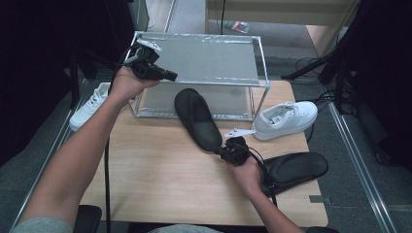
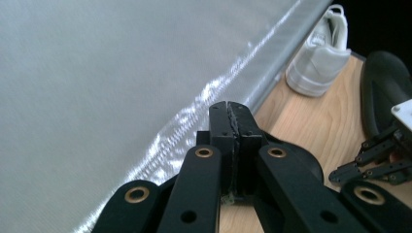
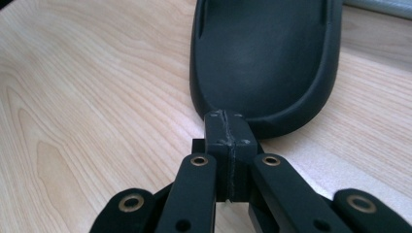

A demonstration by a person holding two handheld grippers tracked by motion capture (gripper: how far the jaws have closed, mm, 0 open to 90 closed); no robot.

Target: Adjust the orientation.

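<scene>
Right hand-held gripper (image 1: 224, 151), jaws closed empty, touches the black insole's (image 1: 197, 118) rim; left hand-held gripper (image 1: 171, 75), closed empty, hovers over the rack's (image 1: 261, 58) edge.

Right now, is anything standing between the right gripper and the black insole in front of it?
Nothing visible. The right gripper has its shut jaws right at the near rim of the black insole, with bare table beside them. The white shoe and second insole lie off to the side.

Blk insole (image 1: 197, 119), wht sneaker (image 1: 285, 119)
</scene>
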